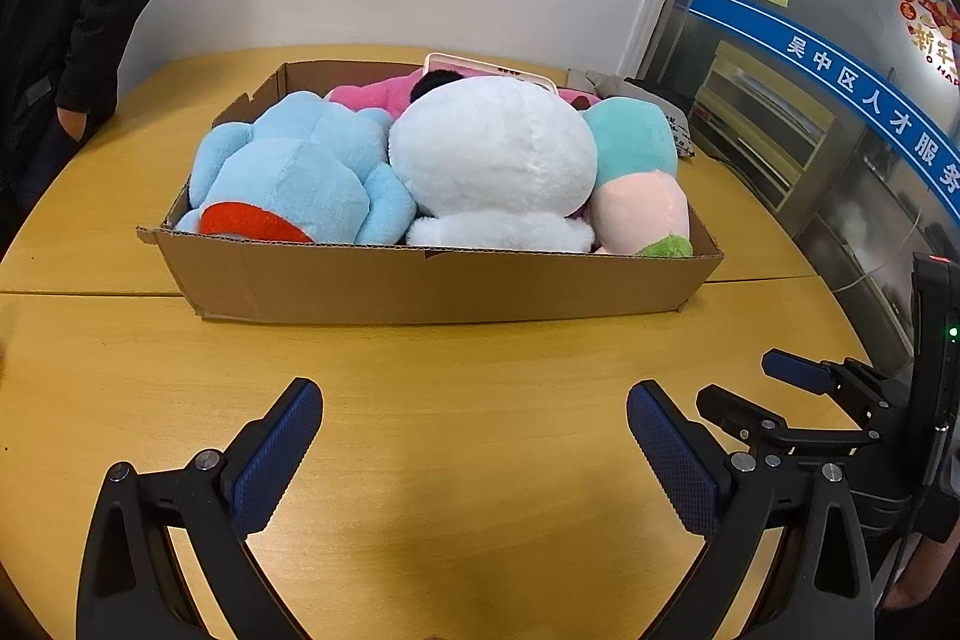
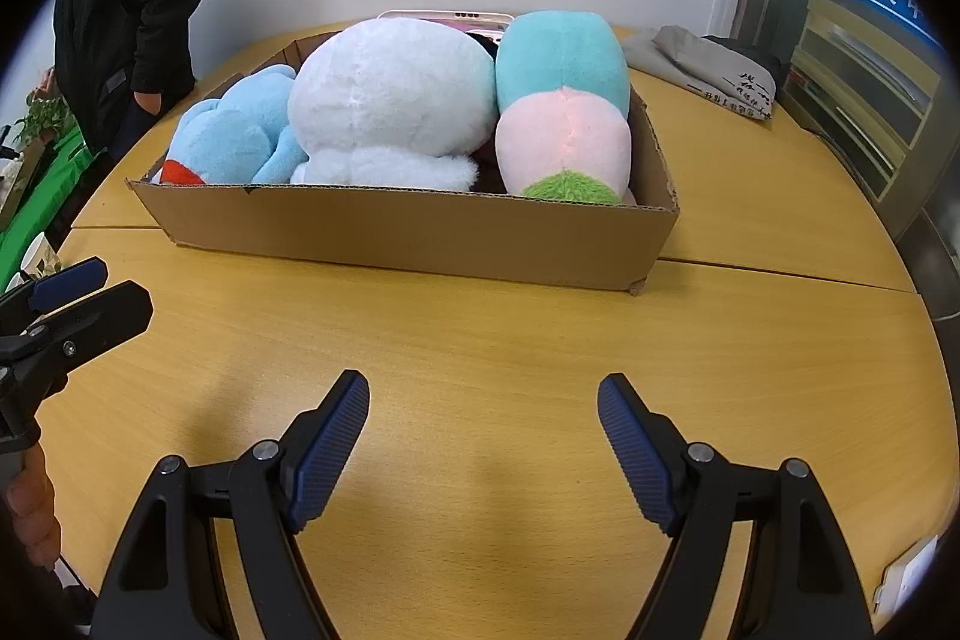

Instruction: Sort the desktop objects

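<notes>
Both grippers empty, short of the box.

We hold the left gripper (image 1: 474,400) and right gripper (image 2: 483,394) spread wide over the bare desk (image 1: 456,370). Ahead, the cardboard box (image 1: 432,280) holds the blue plush (image 1: 294,172), white plush (image 1: 498,148) and teal-pink plush (image 1: 642,172), packed touching.

Fuzzy cloth plush toys (image 1: 492,154) fill a matt corrugated cardboard box (image 1: 432,289) on the smooth, wood-grain bench (image 1: 456,376); fingers (image 1: 282,451) carry knurled blue pads.

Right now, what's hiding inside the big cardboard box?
The cardboard box holds a light blue plush, a white plush and a teal-and-pink plush. Behind them peek something pink and a white-rimmed item. Whatever lies underneath is covered.
</notes>
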Demonstrator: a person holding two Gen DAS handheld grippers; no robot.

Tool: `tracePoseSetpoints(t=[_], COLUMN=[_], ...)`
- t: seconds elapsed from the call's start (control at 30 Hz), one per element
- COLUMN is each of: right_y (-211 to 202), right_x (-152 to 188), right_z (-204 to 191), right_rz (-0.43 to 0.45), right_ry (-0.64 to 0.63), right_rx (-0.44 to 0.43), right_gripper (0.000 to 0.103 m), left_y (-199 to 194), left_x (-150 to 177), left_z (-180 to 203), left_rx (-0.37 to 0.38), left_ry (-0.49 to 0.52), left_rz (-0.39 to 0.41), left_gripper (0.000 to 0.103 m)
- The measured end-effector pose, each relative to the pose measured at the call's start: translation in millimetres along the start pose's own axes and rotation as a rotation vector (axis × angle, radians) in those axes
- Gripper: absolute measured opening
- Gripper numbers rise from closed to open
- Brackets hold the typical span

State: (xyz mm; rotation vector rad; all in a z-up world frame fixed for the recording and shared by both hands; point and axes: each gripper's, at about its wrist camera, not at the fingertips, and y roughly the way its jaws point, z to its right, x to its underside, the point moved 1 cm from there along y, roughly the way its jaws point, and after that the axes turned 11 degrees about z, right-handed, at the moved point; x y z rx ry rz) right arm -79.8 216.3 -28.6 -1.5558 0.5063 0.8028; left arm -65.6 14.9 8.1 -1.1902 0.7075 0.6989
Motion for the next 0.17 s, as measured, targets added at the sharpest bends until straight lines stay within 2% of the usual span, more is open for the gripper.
tracePoseSetpoints(t=[0.07,0.17], right_y=[0.1,-0.2], right_x=[-0.2,-0.2], right_z=[0.2,0.7], right_rz=[0.0,0.003], right_ry=[0.0,-0.001], right_rx=[-0.001,0.003], right_gripper=[0.079,0.079], left_y=[-1.6,-4.5], left_x=[0.6,1.6], left_z=[2.9,6.2], left_rx=[-0.001,-0.054], left_ry=[0.011,0.035], left_rz=[0.008,0.029], left_gripper=[0.103,0.103])
